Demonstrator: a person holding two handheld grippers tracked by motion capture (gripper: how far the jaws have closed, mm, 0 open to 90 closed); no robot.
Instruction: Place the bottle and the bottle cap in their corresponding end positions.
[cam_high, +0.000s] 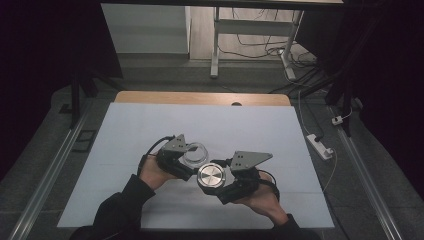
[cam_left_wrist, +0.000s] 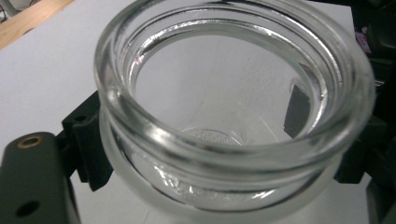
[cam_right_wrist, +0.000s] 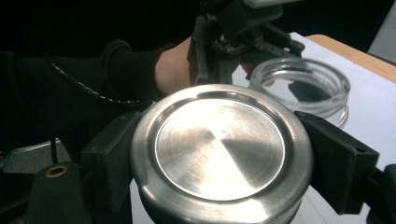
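Left gripper (cam_high: 186, 161) — jaws closed around an open glass jar (cam_high: 195, 154); right gripper (cam_high: 216, 181) — jaws clamped on a steel lid (cam_high: 211, 176), just beside the jar, above the white table (cam_high: 150, 125).

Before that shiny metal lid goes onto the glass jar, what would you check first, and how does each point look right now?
1. Left gripper fingers clamp the glass jar: ok.
2. Right gripper holds the metal lid by its rim: ok.
3. Jar mouth open and free of objects: ok.
4. Lid lined up over the mouth: not ok, it sits beside the jar.
5. Lid level with the jar rim: cannot tell.
6. Jar resting on the white table or lifted: cannot tell.
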